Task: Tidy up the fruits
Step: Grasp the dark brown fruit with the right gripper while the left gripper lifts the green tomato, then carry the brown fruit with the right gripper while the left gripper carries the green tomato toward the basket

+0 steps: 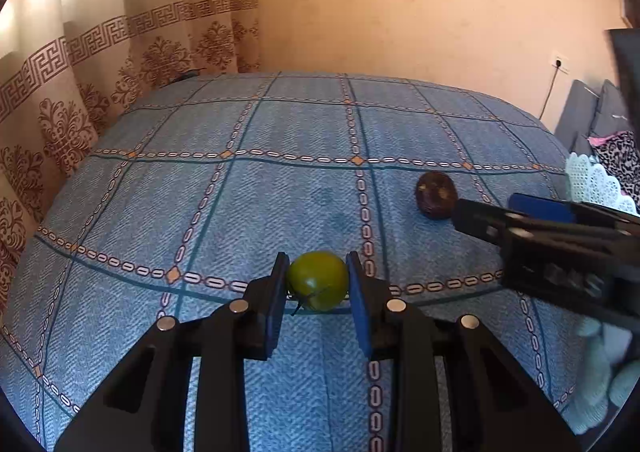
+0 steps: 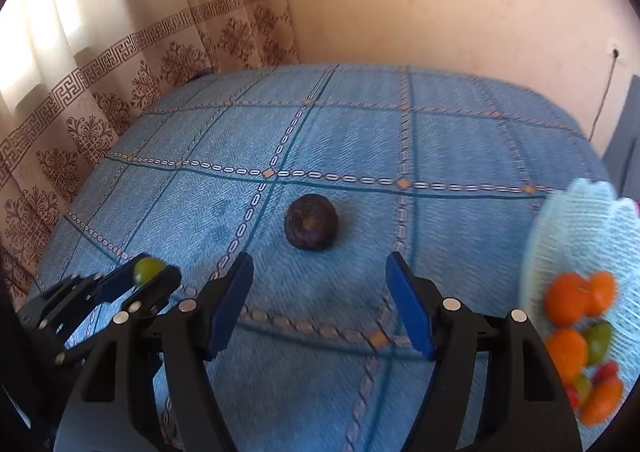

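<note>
My left gripper [image 1: 318, 284] is shut on a small green tomato [image 1: 317, 279], its blue pads pressing both sides, just above the blue checked cloth. The same tomato [image 2: 147, 269] shows in the right wrist view between the left gripper's fingers [image 2: 120, 284]. A dark brown round fruit [image 2: 311, 222] lies on the cloth ahead of my right gripper [image 2: 320, 292], which is open and empty. The fruit also shows in the left wrist view [image 1: 436, 194], right beside the right gripper's fingertips [image 1: 468, 216].
A white lattice basket [image 2: 580, 220] at the right edge holds several orange, green and red fruits. Its rim shows in the left wrist view [image 1: 592, 180]. The blue checked cloth [image 2: 440, 140] covers the surface. A patterned curtain [image 1: 60, 100] hangs at left, a wall behind.
</note>
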The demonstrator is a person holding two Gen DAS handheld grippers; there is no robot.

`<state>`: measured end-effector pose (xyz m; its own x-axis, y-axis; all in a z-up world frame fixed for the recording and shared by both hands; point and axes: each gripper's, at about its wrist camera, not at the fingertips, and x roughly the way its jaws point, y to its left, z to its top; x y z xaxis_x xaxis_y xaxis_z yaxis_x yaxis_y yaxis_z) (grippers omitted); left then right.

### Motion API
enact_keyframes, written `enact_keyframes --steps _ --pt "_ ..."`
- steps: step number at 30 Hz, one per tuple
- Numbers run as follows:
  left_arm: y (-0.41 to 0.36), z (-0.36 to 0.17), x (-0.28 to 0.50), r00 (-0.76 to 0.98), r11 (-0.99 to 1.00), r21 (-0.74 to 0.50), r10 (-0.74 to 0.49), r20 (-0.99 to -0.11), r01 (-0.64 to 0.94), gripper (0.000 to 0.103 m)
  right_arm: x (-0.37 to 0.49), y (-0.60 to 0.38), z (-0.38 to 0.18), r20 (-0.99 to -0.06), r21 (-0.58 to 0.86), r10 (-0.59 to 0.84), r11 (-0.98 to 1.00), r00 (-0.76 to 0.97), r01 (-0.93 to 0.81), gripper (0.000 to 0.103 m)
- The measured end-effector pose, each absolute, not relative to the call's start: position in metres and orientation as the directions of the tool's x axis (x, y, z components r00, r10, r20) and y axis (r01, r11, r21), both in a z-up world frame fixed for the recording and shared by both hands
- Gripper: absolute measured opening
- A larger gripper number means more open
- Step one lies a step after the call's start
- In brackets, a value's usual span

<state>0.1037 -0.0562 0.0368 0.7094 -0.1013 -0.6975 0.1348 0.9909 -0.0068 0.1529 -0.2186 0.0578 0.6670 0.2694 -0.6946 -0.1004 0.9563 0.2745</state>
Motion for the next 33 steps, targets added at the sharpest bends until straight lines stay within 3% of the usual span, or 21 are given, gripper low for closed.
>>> enact_keyframes --steps 7,12,17,33 --pt "-0.048 0.031 0.108 0.697 0.994 -0.015 -0.083 -0.712 0.104 0.029 0.189 -0.212 0.039 -0.725 0.261 0.255 0.961 0.639 -0.087 0.069" --pt "-0.047 0.03 0.108 0.694 0.994 -0.022 -0.09 -0.714 0.106 0.029 0.2 -0.21 0.032 -0.722 0.272 0.267 0.958 0.638 -0.094 0.058" --pt "-0.048 0.029 0.109 0.689 0.993 -0.026 -0.096 -0.718 0.111 0.029 0.201 -0.201 0.033 -0.716 0.268 0.281 0.956 0.639 -0.12 0.04" --pt "-0.051 0.034 0.102 0.701 0.99 -0.031 -0.12 -0.703 0.138 0.029 0.15 -0.217 0.054 -0.676 0.299 0.275 0.95 0.684 -0.086 0.04"
